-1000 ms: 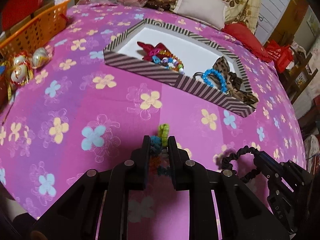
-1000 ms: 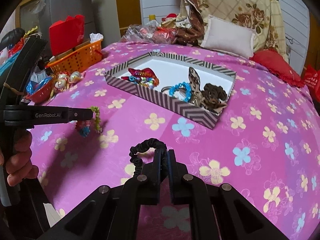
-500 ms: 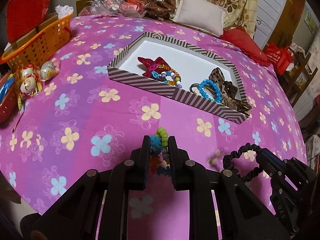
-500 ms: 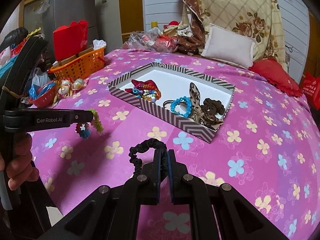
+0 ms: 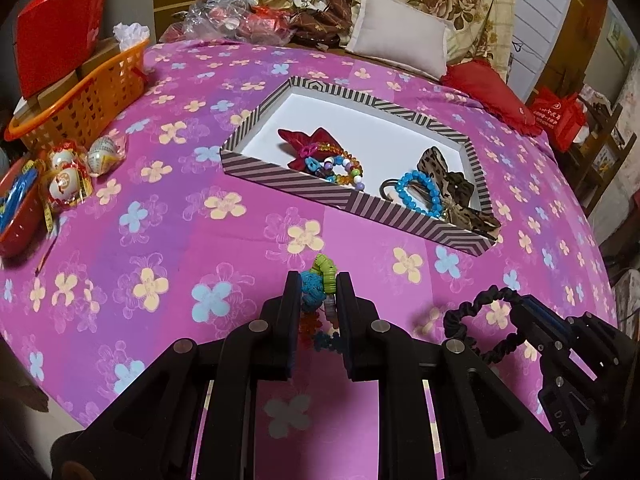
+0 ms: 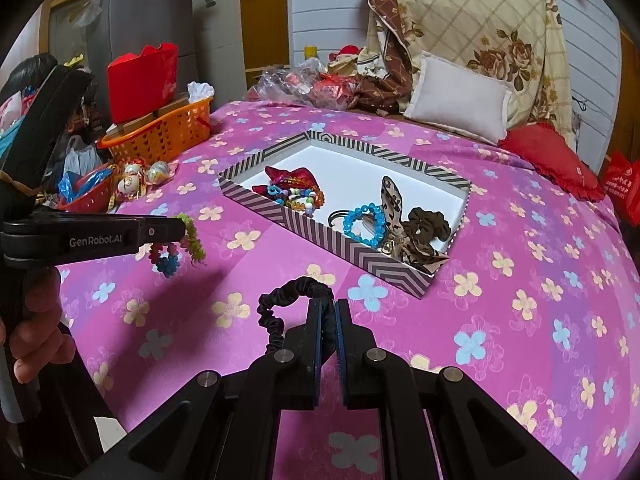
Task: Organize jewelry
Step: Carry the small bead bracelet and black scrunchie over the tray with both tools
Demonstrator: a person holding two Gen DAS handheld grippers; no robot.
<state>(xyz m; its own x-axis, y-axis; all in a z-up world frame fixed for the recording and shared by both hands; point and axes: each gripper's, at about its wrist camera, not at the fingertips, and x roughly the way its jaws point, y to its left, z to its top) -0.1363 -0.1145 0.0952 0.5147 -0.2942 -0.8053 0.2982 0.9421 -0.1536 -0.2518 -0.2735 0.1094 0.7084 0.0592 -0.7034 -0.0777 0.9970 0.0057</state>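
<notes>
From my remote station I note these limits. In the left wrist view, the lower part of the beaded bracelet bunch is masked by the left tongs, so I cannot count its strands. The black scrunchie at lower right is partly covered by the right tongs; I cannot see the contact point there. The near wall of the striped box hides the bottoms of the pieces behind it. The red bowl is cut off by the left frame edge. In the right wrist view, the scrunchie's lower loop passes behind the tong fingers. The print on the red bag at right edge is too small to read.
</notes>
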